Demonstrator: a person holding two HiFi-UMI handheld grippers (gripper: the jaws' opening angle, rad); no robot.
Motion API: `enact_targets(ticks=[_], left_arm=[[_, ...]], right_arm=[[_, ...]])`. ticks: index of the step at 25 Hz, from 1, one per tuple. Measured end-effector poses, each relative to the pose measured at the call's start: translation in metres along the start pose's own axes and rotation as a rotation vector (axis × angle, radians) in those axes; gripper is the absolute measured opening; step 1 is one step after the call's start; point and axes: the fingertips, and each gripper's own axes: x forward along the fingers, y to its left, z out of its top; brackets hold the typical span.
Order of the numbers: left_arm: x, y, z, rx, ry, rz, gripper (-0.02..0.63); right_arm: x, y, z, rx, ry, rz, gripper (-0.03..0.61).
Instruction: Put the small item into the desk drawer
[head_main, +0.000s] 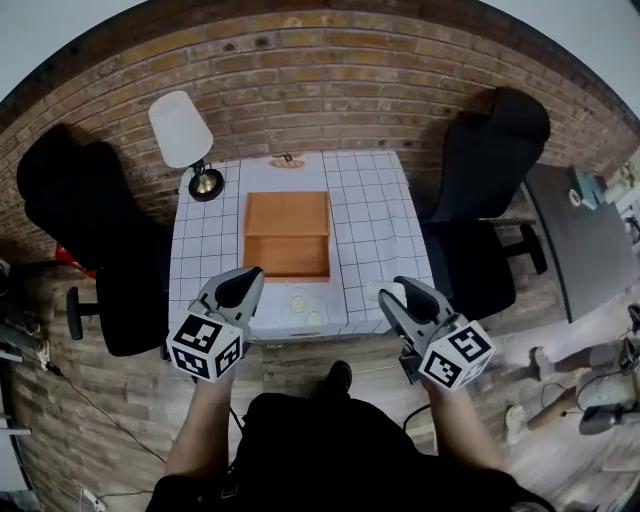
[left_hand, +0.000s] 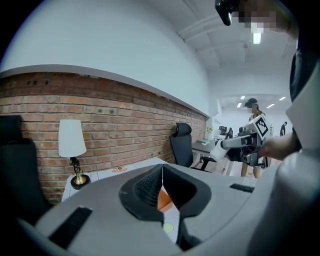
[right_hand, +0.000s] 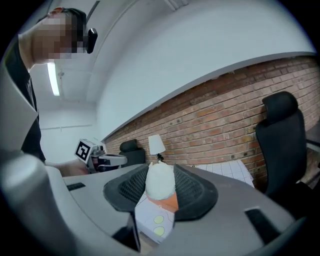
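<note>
Head view, drawer: the orange wooden desk drawer (head_main: 288, 237) sits on the white gridded table (head_main: 375, 215).
Head view, grippers: the left gripper (head_main: 243, 287) is at the drawer's 7 o'clock and the right gripper (head_main: 408, 292) at its 5 o'clock, both near the table's front edge.
Head view, writing: black-and-white square markers on both cubes. A label (head_main: 286, 161) at the table's 12 o'clock edge is too small to read.
Left gripper view, jaws: pads pressed together with nothing between them.
Right gripper view, look: the small item (right_hand: 160, 180) is a white, rounded, rough-surfaced lump.
Right gripper view, grip: the jaws stand wide, clamped on the small item's two sides. It is centred between the pads, with the desk drawer at its 6 o'clock.
</note>
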Motion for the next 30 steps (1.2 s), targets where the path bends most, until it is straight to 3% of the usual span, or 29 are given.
enact_targets(ticks=[5, 13, 22, 30], left_arm=[[0.016, 0.004, -0.012, -0.026, 0.039, 0.046, 0.011], [-0.005, 0.059, -0.023, -0.069, 0.029, 0.115, 0.011], [-0.029, 0.1, -0.04, -0.111, -0.003, 0.098, 0.011], [-0.026, 0.114, -0.06, -0.142, 0.001, 0.082, 0.011]], right_arm=[[0.02, -0.02, 0.002, 0.014, 0.012, 0.059, 0.156], [0.081, -0.01, 0.011, 0.011, 0.033, 0.093, 0.156], [0.139, 0.04, 0.008, -0.016, 0.077, 0.119, 0.156], [0.16, 0.041, -0.018, -0.018, 0.144, 0.101, 0.156]])
